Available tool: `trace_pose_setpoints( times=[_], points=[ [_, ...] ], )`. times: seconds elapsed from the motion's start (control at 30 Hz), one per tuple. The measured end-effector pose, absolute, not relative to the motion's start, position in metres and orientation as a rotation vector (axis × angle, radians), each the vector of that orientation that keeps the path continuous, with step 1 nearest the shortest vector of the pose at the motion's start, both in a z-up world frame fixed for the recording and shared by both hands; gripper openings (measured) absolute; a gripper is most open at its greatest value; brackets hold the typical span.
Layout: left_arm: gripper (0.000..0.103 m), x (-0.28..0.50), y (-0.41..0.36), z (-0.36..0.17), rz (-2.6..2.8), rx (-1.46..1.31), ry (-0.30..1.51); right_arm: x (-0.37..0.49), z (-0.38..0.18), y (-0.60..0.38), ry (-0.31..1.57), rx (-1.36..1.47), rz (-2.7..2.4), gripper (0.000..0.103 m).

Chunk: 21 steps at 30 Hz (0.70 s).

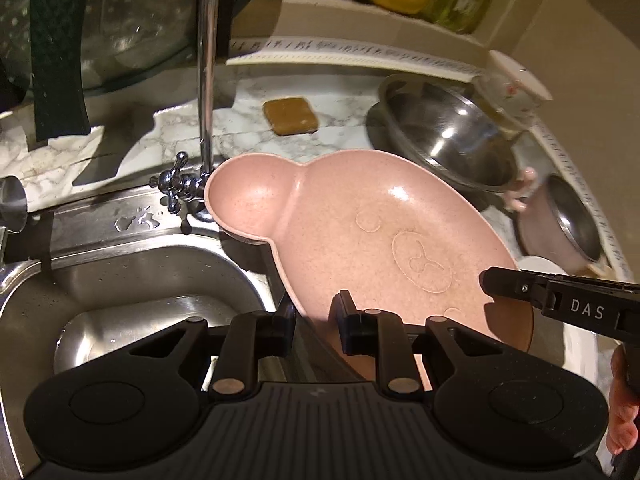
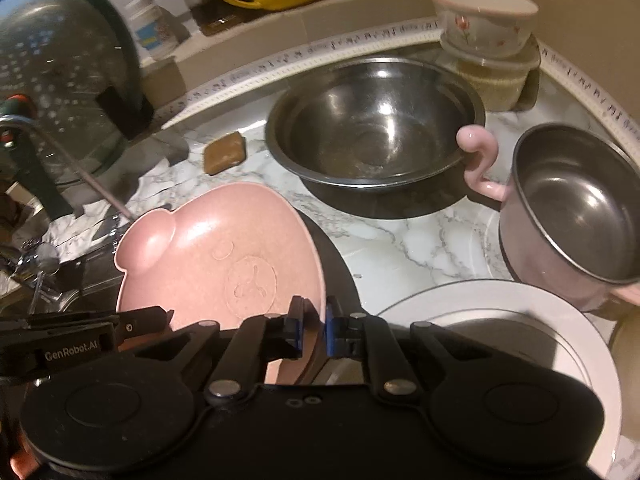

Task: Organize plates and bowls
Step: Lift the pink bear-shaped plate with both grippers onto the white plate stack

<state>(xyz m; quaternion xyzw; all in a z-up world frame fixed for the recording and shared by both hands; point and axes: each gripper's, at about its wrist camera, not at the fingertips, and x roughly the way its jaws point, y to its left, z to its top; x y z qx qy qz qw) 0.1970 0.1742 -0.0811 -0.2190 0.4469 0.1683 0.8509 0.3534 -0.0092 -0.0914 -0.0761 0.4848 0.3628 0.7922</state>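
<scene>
left tool (image 1: 314, 320): we have it clamped on the near rim of the pink plate (image 1: 360, 232), one pad above the rim, one below.
right tool (image 2: 314, 326): pinched on the same plate's rim on the opposite side; in the left wrist view its finger (image 1: 520, 288) comes in from the right.
pink plate: bear-face shape with an ear lobe, held tilted between both tools, over the edge of the sink (image 1: 140, 272) and the marble surface (image 2: 400, 248). Seems clear of the surface, but we can't confirm full clearance.
tap (image 1: 208, 80): just beside the plate's ear lobe, close.
nearby: big steel bowl (image 2: 372, 128) behind the plate, pink-handled steel pot (image 2: 576, 220) to its right, white plate (image 2: 500, 320) under the right tool's side, flowered bowl (image 2: 484, 20) stacked on a tub at the back.
risk 1: two rim pinches on smooth plastic; if our hands diverge or twist, one grip slips and the plate swings down.
risk 2: the ear lobe clips the tap on any swing toward it.
risk 3: carrying right, the low edge could strike the white plate or the steel bowl's rim.
judgement: likely target is a plate stack; keep both tools moving together.
</scene>
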Motion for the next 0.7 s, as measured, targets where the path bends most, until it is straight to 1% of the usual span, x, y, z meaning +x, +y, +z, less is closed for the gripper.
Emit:
trace_pose_setpoints(
  times=[0.33, 0.5, 0.7],
  points=[
    [0.02, 0.178, 0.126, -0.041, 0.191, -0.416, 0.891, 0.325, -0.046, -0.065, 0.964, -0.128, 0.78, 0.011],
    [0.02, 0.182, 0.097, -0.036, 0.098, -0.39, 0.901, 0.315, -0.029, -0.098, 0.926, -0.126, 0.74, 0.011],
    [0.02, 0.195, 0.065, -0.042, 0.021, -0.355, 0.924, 0.312, -0.027, -0.141, 0.905, -0.115, 0.69, 0.011]
  ],
)
